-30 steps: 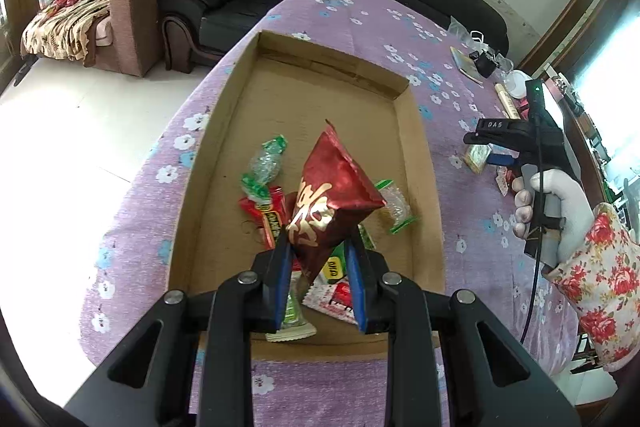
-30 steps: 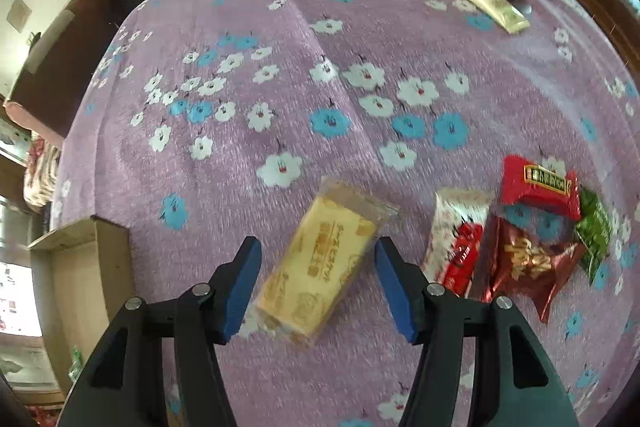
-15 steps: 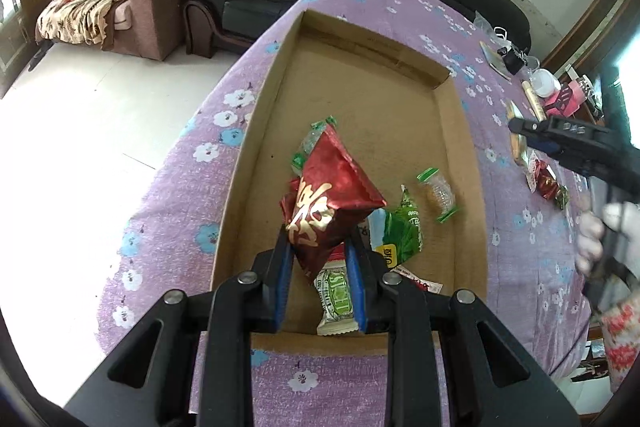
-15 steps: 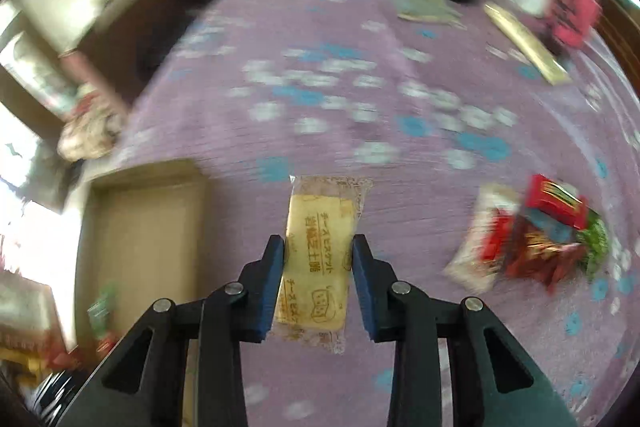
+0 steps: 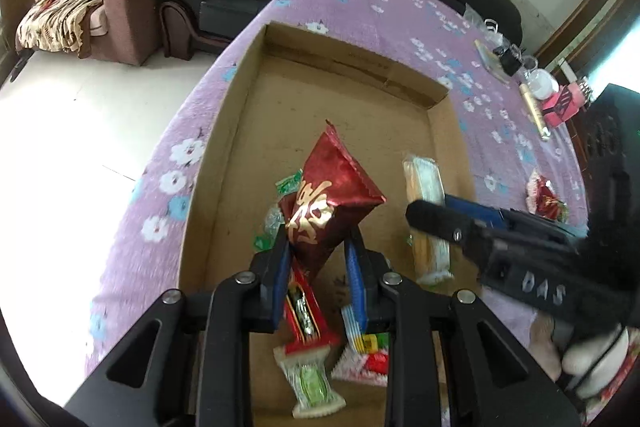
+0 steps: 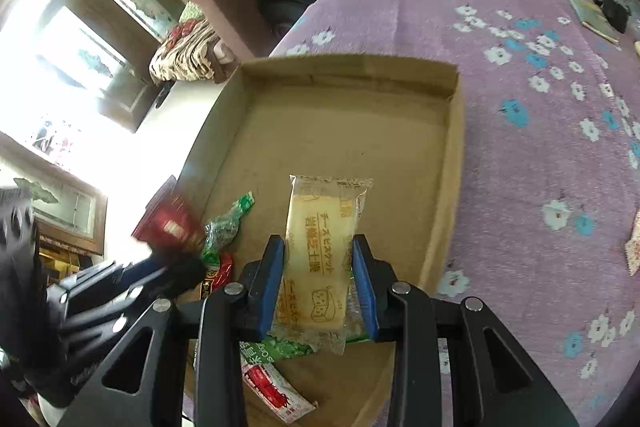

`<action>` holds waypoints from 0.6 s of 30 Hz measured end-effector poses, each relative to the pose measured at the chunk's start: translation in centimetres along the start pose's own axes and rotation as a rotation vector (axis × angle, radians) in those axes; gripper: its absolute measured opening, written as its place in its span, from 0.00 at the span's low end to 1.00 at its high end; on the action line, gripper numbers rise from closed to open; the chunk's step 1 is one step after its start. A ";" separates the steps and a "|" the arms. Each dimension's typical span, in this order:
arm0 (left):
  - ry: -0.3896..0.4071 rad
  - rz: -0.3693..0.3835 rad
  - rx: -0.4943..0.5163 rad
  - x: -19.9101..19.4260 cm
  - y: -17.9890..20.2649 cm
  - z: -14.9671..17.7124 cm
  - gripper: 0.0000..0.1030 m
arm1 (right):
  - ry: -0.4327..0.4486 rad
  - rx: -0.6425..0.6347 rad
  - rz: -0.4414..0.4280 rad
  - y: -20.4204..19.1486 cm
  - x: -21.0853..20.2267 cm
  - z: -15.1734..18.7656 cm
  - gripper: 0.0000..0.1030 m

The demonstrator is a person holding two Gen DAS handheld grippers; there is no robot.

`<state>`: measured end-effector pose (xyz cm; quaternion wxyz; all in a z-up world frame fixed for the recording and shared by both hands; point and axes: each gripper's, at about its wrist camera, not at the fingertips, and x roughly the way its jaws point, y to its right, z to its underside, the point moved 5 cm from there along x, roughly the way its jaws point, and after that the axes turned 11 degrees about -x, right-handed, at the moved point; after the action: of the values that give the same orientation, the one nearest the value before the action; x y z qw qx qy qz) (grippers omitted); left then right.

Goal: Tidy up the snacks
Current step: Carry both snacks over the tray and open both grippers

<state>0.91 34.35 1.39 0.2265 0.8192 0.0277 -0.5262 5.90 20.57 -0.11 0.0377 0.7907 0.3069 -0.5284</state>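
My left gripper (image 5: 318, 271) is shut on a red foil snack bag (image 5: 328, 203) with gold lettering and holds it above the near end of a shallow cardboard box (image 5: 240, 131). My right gripper (image 6: 319, 283) is shut on a yellow biscuit packet (image 6: 320, 255) and holds it over the same box (image 6: 452, 155). The packet (image 5: 426, 219) and right gripper also show in the left wrist view. Several small wrapped snacks (image 5: 308, 355) lie in the box's near end. The red bag shows blurred in the right wrist view (image 6: 168, 223).
The box sits on a purple flowered tablecloth (image 6: 540, 99). A few more snacks (image 5: 544, 197) lie on the cloth to the right of the box. A notebook (image 6: 594, 17), a gold tube (image 5: 534, 111) and a pink item stand at the far end. Sofas stand behind the table.
My right gripper closed on the yellow biscuit packet, lifted it off the cloth and carried it left over the box. My left gripper stays shut on the red bag above the box.
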 end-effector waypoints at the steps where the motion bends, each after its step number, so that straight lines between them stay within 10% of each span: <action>1: -0.004 0.007 -0.002 0.3 0.1 -0.1 0.27 | -0.004 -0.002 -0.001 0.0 0.3 0.0 0.32; 12: 0.044 0.010 0.024 -2.0 0.6 0.1 0.42 | 0.010 -0.039 0.006 -1.5 -0.2 -0.2 0.32; 18: 0.255 -0.150 0.092 -7.1 1.8 0.3 0.61 | 0.068 -0.053 0.035 -1.2 -3.2 0.0 0.34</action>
<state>-1.98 34.00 8.17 0.1432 0.8846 0.0934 -0.4339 4.43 20.08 2.97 0.0575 0.8123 0.3078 -0.4921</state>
